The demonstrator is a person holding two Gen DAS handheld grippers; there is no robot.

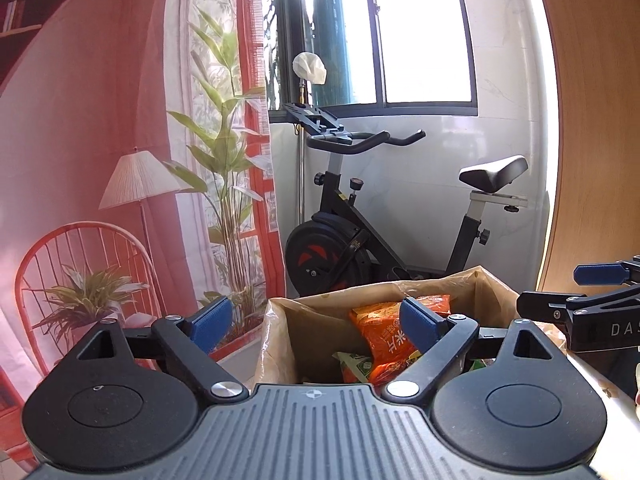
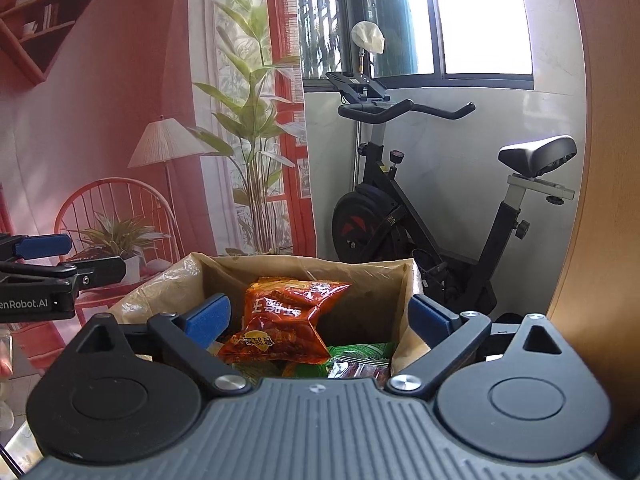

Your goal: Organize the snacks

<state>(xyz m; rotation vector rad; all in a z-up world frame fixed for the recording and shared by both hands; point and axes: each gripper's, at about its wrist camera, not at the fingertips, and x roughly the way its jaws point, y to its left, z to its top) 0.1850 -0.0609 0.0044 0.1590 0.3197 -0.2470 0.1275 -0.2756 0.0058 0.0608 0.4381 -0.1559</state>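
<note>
From my left wrist camera, the left gripper (image 1: 318,322) stands wide apart with nothing between its blue pads. Beyond it sits the box (image 1: 494,296), lined with plastic, and an orange snack bag (image 1: 380,334) leans inside, with a green packet (image 1: 354,366) below it. The right gripper (image 1: 576,294) pokes in at the right edge.

From my right wrist camera, the right gripper (image 2: 320,318) also gapes empty over the same box (image 2: 360,270). A red-orange bag (image 2: 286,320) lies on top, green packets (image 2: 356,354) under it. The left gripper (image 2: 60,260) shows at the left. An exercise bike (image 2: 420,208) stands behind.
</note>
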